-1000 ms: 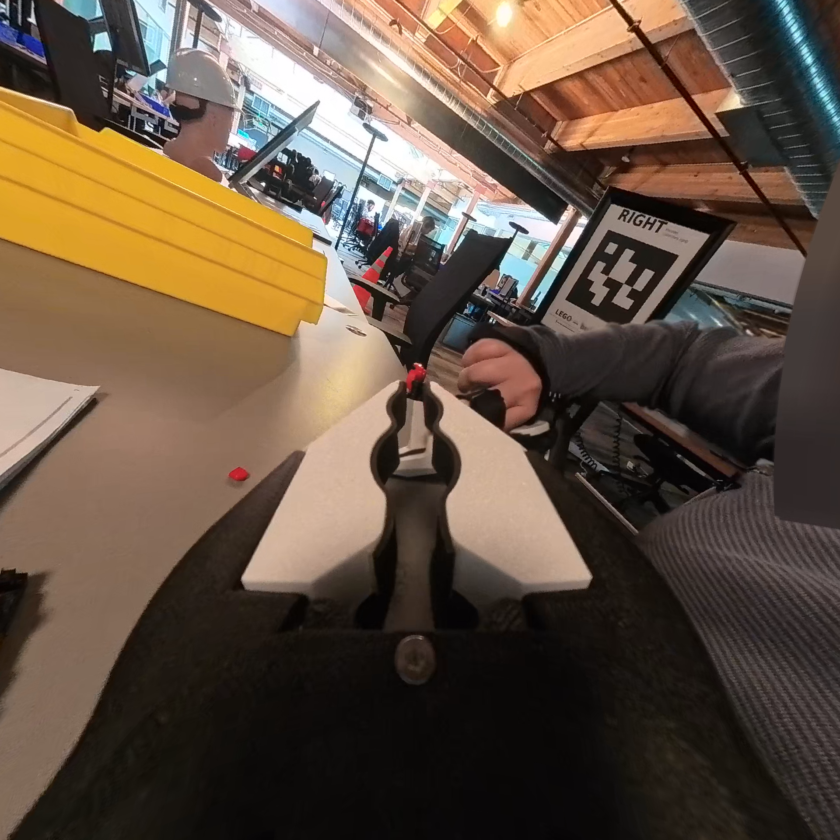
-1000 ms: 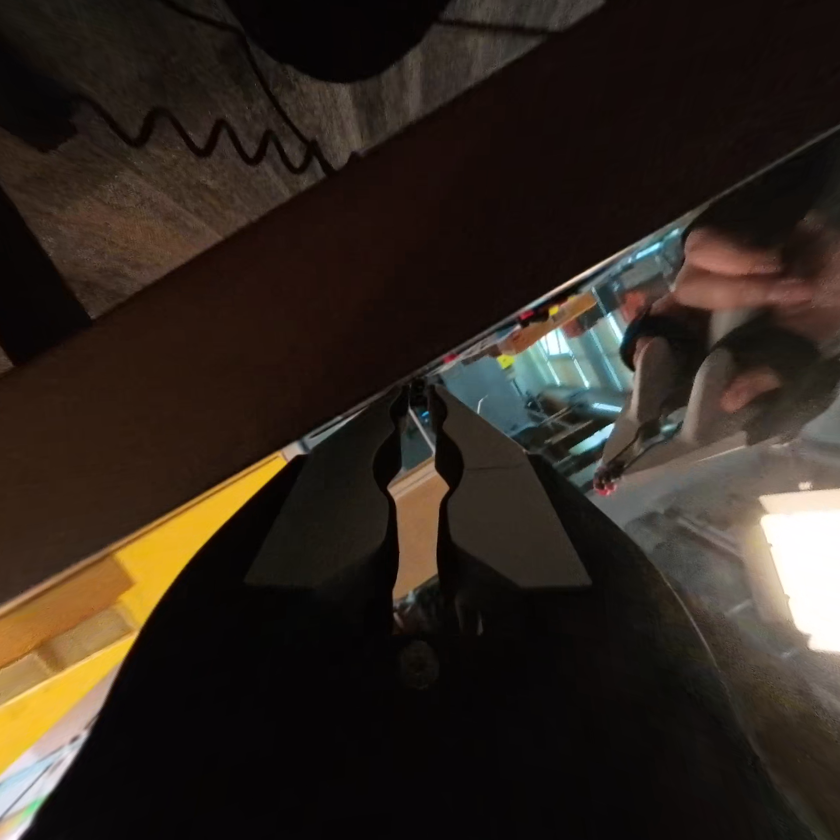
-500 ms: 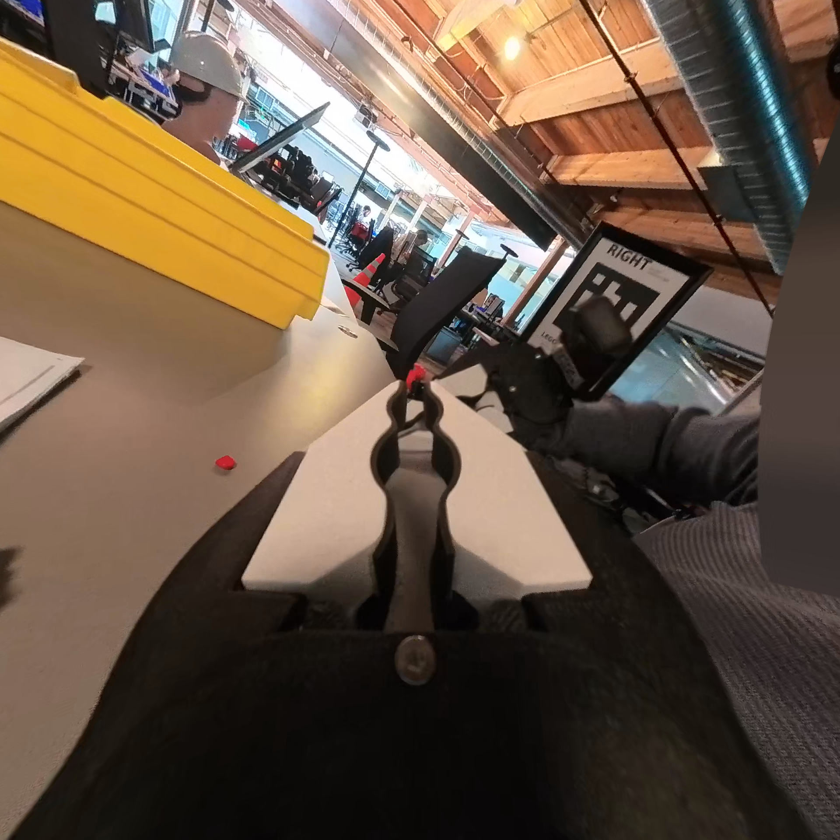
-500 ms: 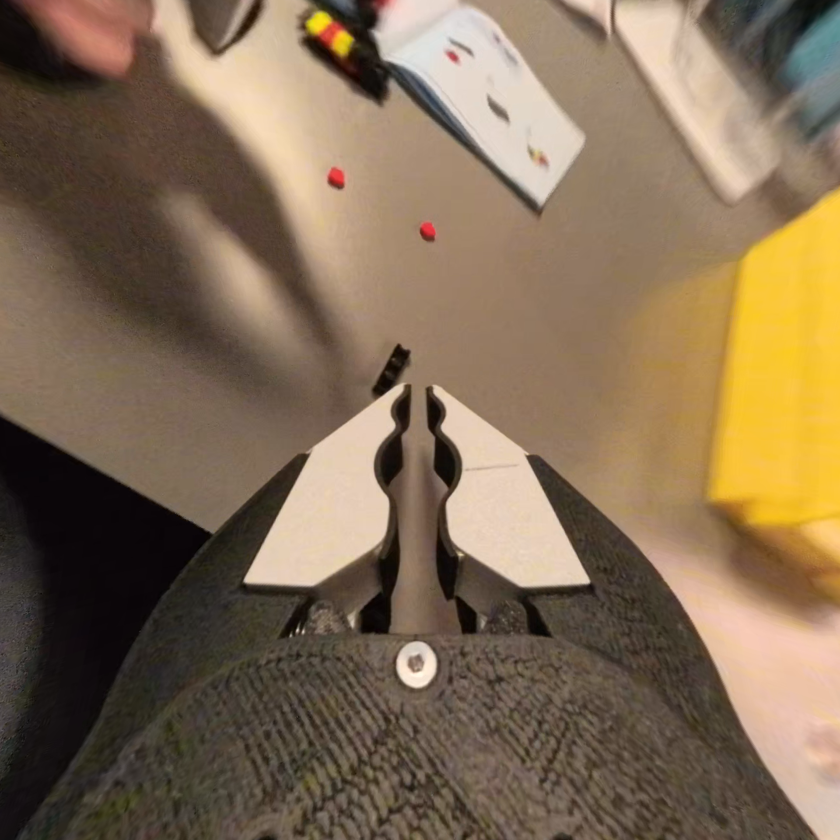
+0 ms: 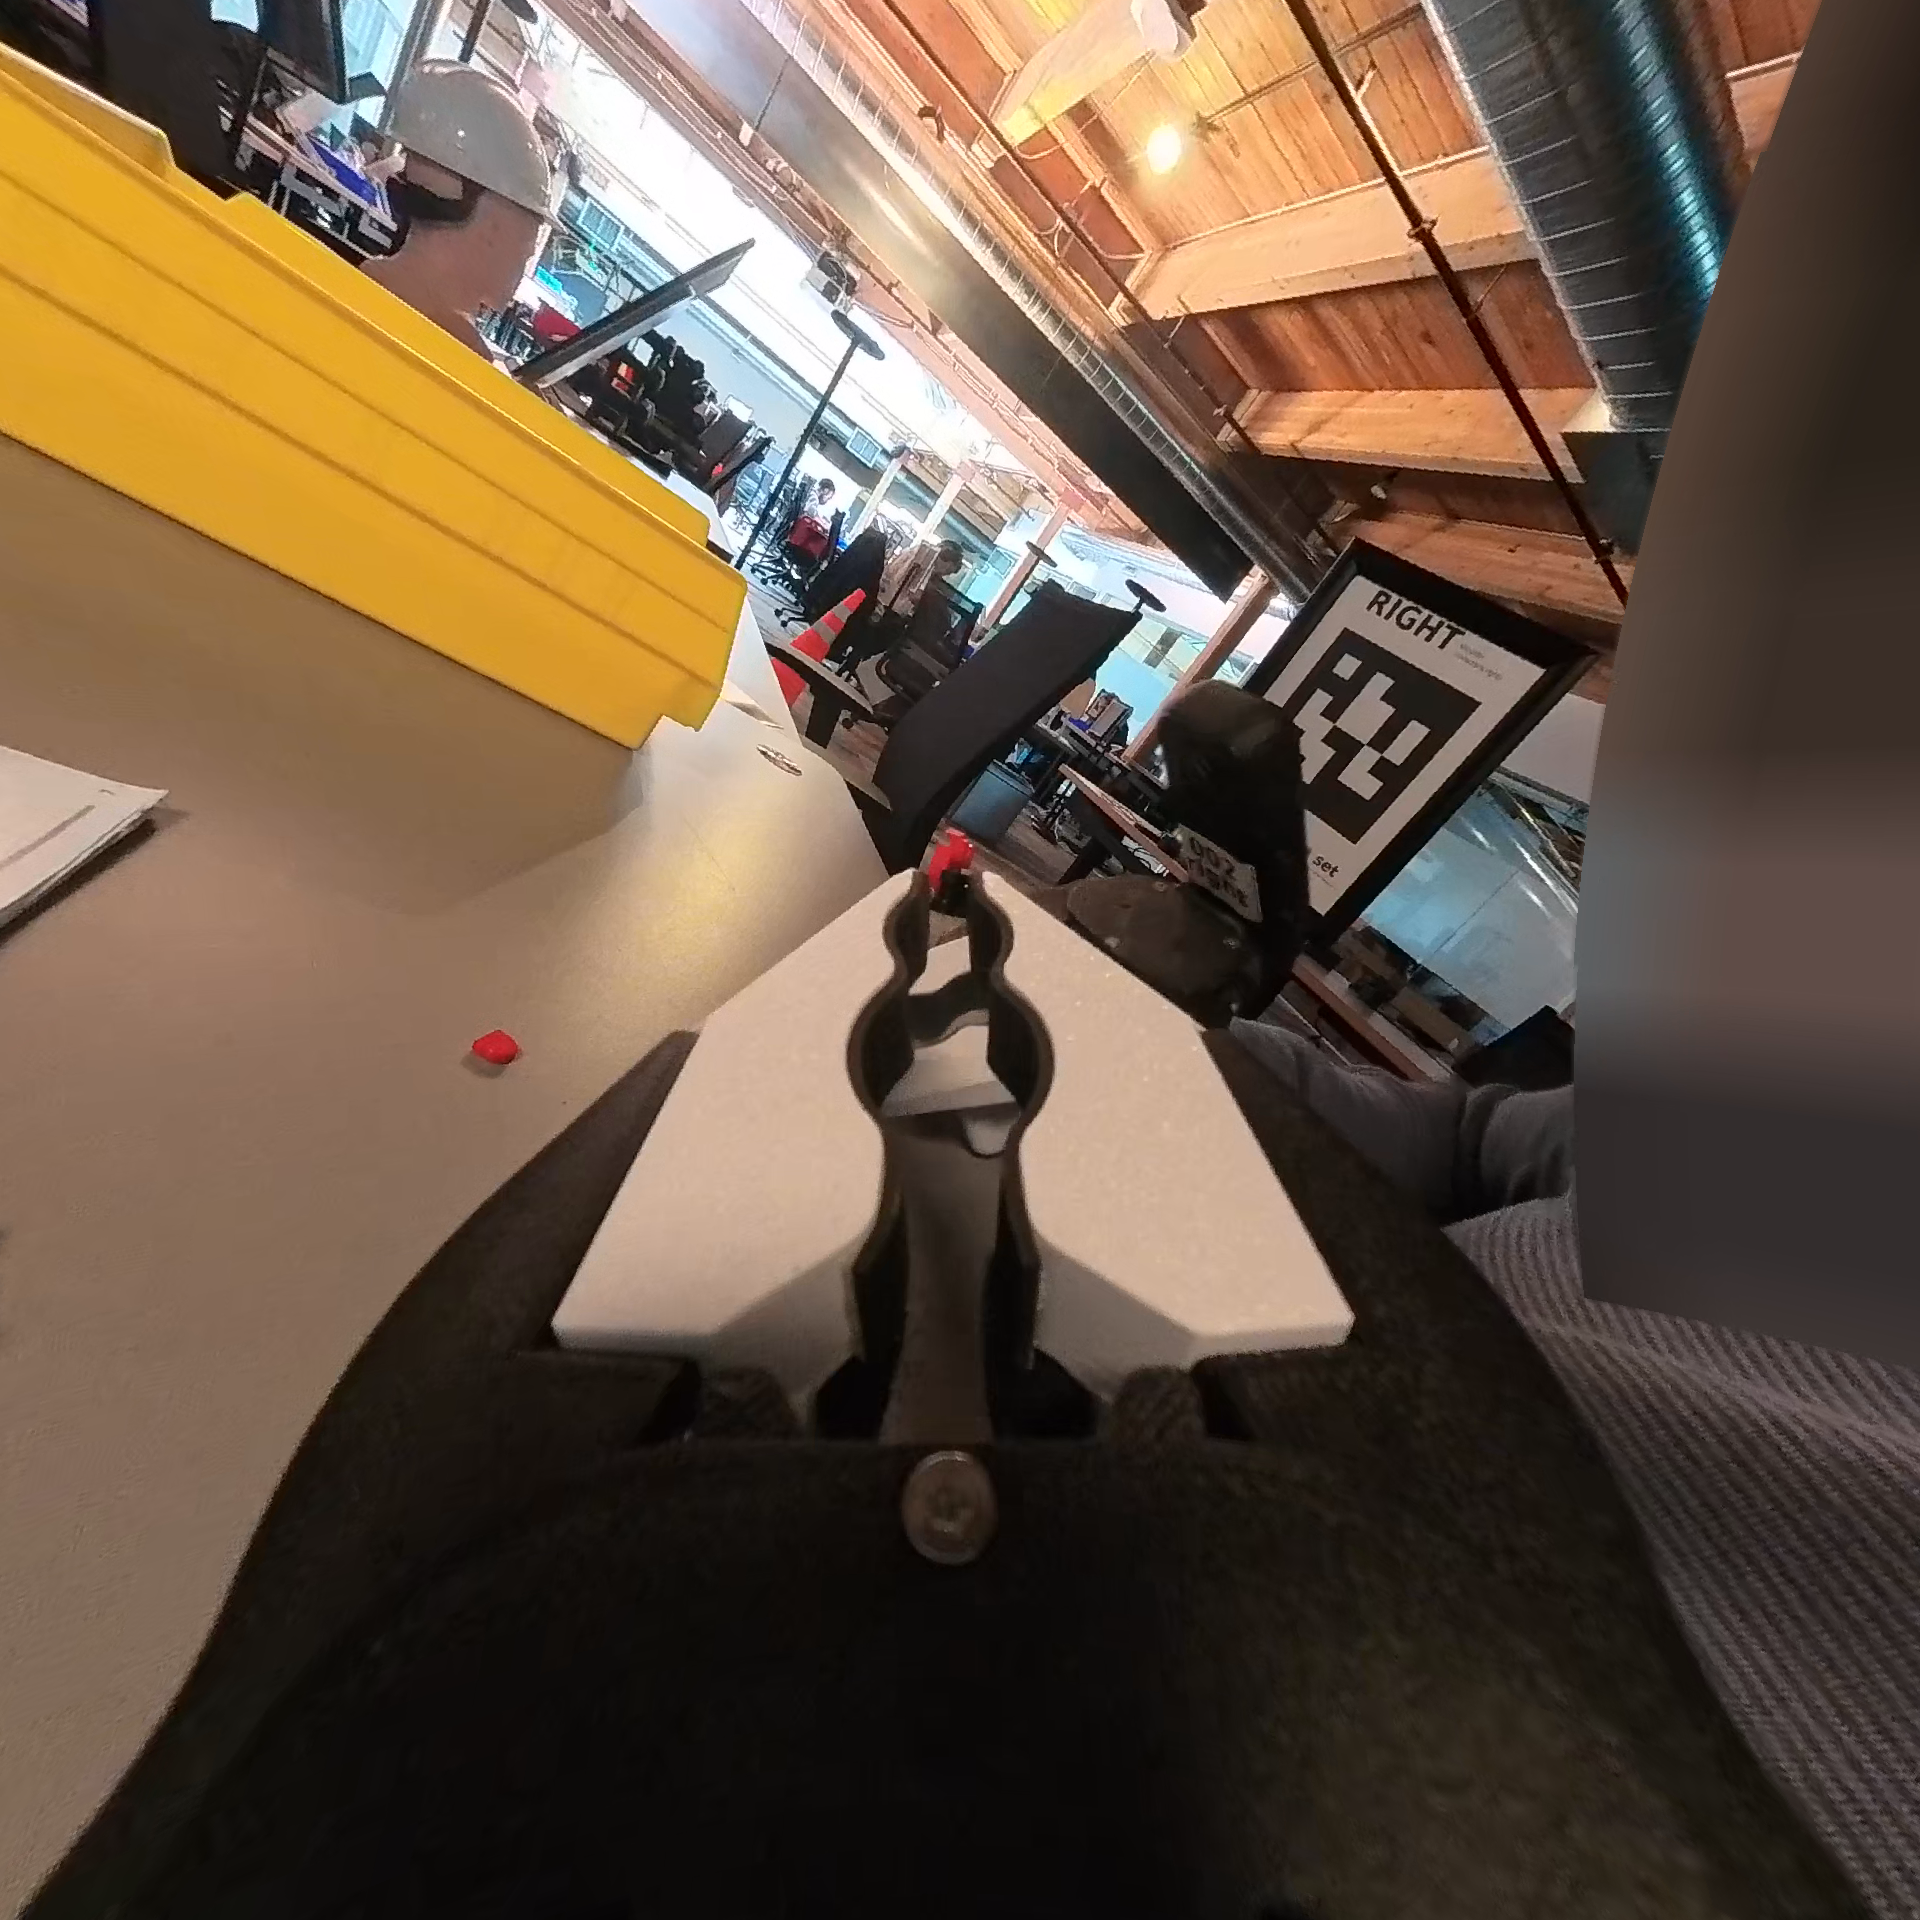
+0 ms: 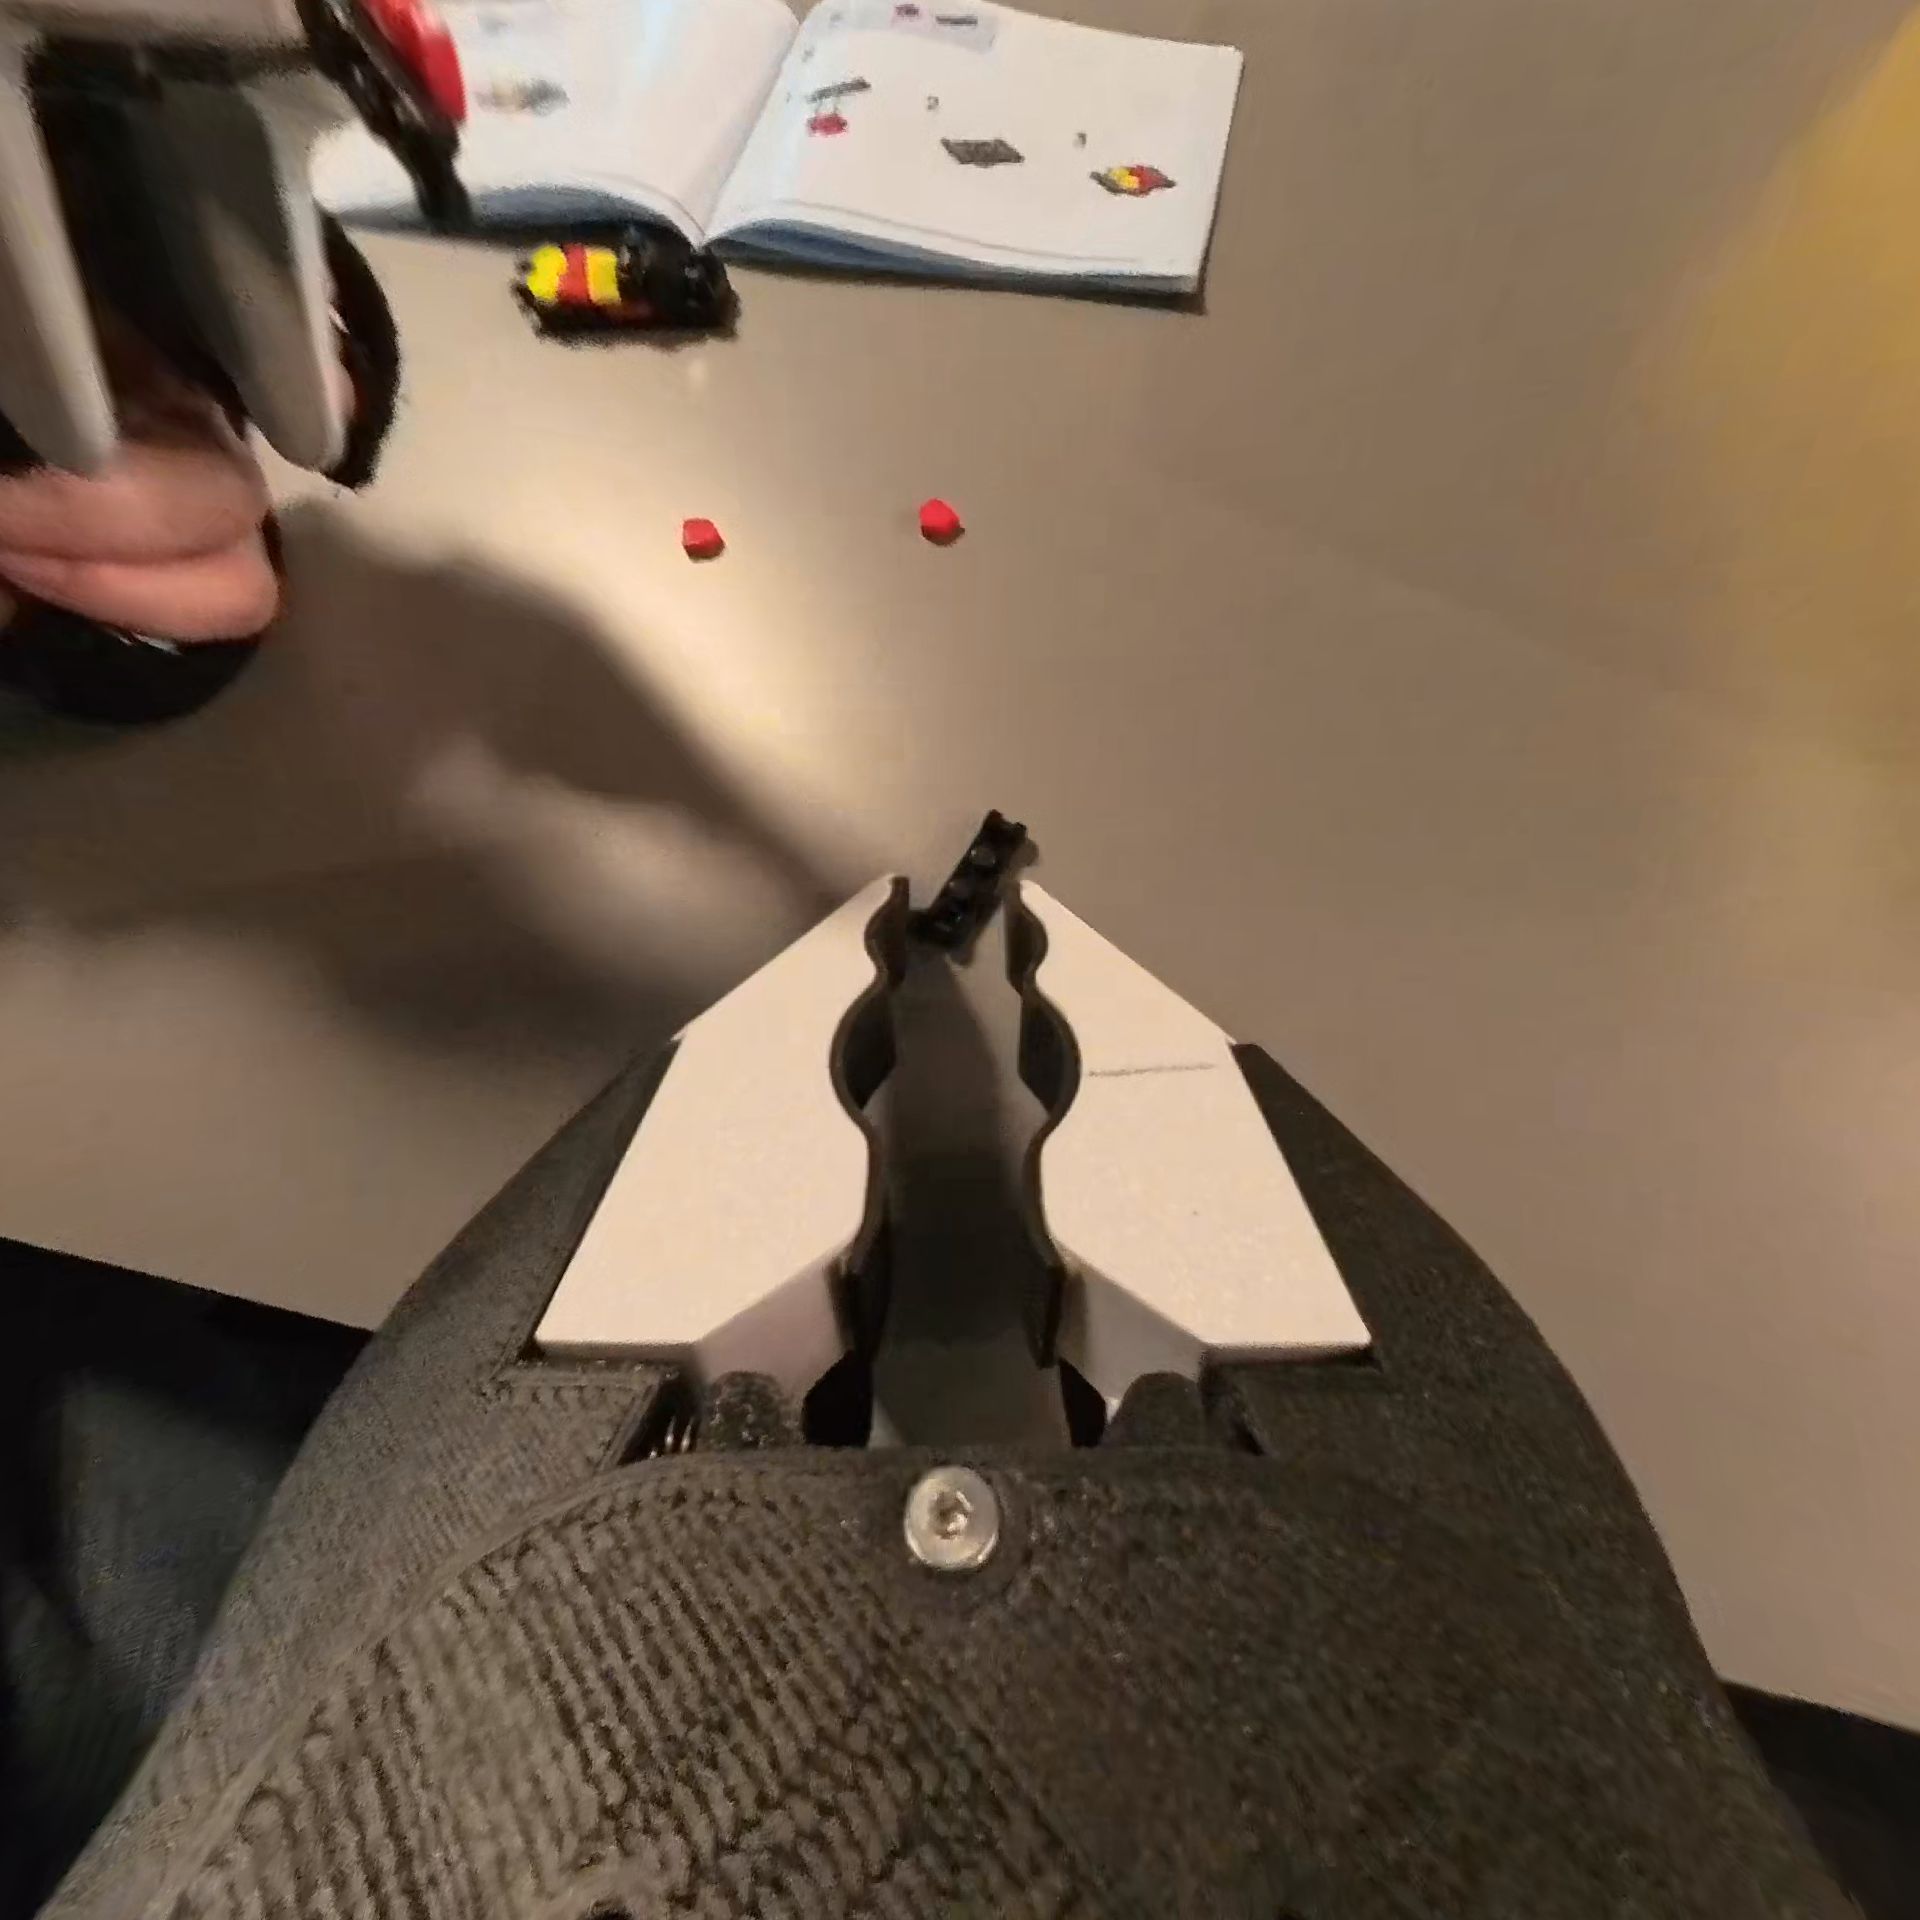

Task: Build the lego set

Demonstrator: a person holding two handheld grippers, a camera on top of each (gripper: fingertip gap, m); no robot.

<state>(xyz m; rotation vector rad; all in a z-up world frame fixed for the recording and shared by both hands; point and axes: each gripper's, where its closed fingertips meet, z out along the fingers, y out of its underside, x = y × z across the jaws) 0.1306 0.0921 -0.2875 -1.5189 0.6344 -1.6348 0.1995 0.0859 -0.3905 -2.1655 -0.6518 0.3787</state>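
Note:
My left gripper (image 5: 948, 896) is shut on a small red-and-black piece (image 5: 950, 858) at its tips and holds it above the table. It also shows at the upper left of the right wrist view (image 6: 187, 260), held by a hand. My right gripper (image 6: 958, 896) is open a little and low over the table. A small black plate (image 6: 975, 878) lies slanted between its fingertips. A partly built black, yellow and red model (image 6: 623, 275) sits by the open instruction booklet (image 6: 935, 135). Two small red pieces (image 6: 701, 537) (image 6: 937, 520) lie on the table beyond the plate.
A yellow bin (image 5: 364, 468) stands on the table's far side. One red piece (image 5: 495, 1047) and a paper's edge (image 5: 62, 821) show in the left wrist view. A framed marker sign (image 5: 1392, 748) stands beyond the table edge. The table's near edge (image 6: 312, 1309) is close. My right fingertips sit around 12 centimetres from my left ones.
My right gripper swung from below the table edge to over the table and came down around the black plate, its jaws a little wider. My left gripper kept the red piece and tilted slightly.

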